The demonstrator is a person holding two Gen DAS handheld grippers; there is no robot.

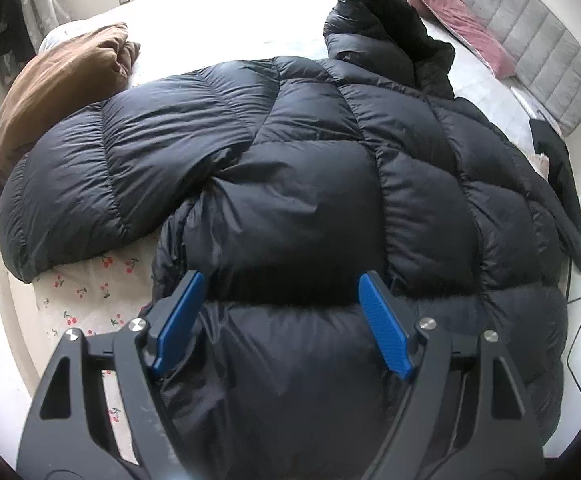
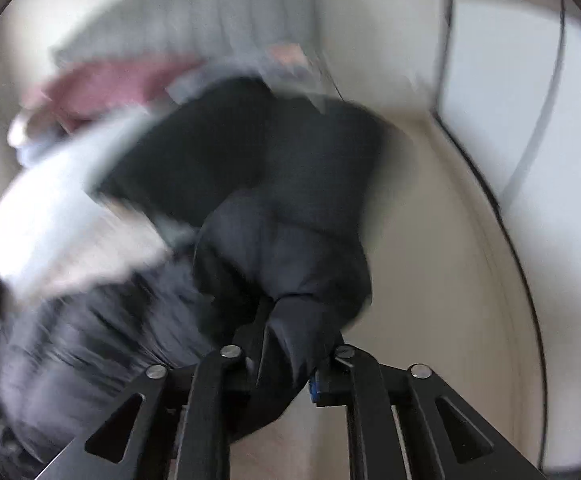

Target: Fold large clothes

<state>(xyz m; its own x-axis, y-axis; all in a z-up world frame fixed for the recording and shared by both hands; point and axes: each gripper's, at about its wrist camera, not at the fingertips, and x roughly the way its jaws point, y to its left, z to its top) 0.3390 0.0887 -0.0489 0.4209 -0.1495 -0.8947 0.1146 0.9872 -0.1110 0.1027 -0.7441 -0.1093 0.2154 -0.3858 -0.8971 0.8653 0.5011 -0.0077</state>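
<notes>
Puffer jacket (image 2: 282, 248), seemingly pinched, motion-blurred.

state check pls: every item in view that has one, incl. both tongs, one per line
black puffer jacket: spread flat on the bed, hood up top, not yet folded
left tongs: open, over the jacket's lower part
right tongs: shut on a fold of the jacket; view blurred
brown pillow: lying at the jacket's left edge
pink pillow: lying near the grey headboard
</notes>
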